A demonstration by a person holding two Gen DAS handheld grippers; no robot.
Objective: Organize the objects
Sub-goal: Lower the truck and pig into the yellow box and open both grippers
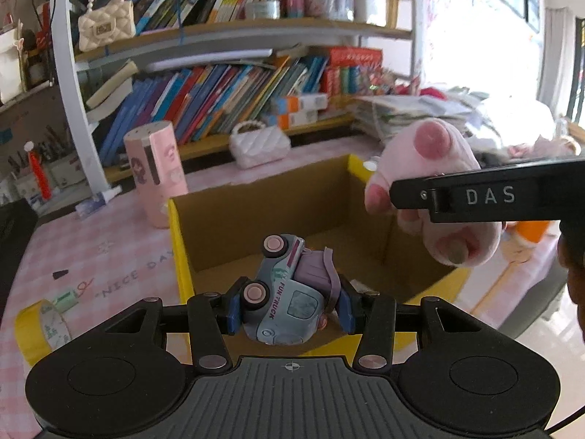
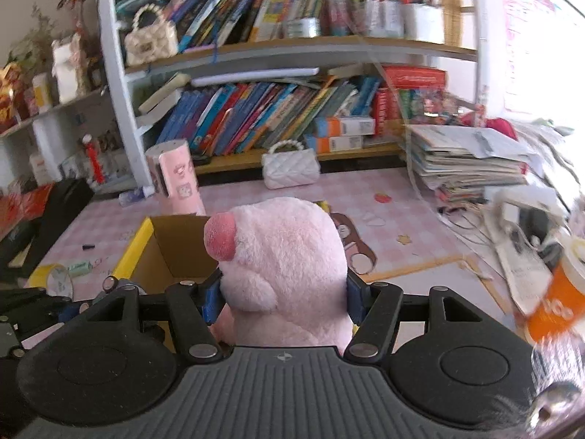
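Two hand-held claws hang over an open cardboard box [image 1: 278, 216] with yellow-taped edges, which stands on a pink checked bench [image 1: 91, 256] in front of crowded bookshelves. The left claw [image 1: 290, 305] is closed on a small pale-blue toy truck [image 1: 281, 292], lettered "FUN TRUCK", gripped across its body with one blue pad on each side. The truck is tipped on its side, wheels to the left, its long axis running away from the camera and down toward the box floor. It sits just above the near wall of the box, with the empty brown interior directly ahead and below. The right claw [image 2: 283, 292] is closed around a soft pink plush toy [image 2: 285, 267], whose round darker-pink foot pokes up and to the left; the plush bulges well past the pads. From the left view the plush [image 1: 424, 179] hangs over the right-hand part of the box, higher than the truck. From the right view, only the box's left corner [image 2: 172, 245] shows beside the plush, so the opening lies ahead and slightly left of that claw. By my judgement the truck is the nearer to being dropped in, needing only a short forward move. A pink cylindrical canister [image 1: 155, 172] stands just behind the box's far-left corner.
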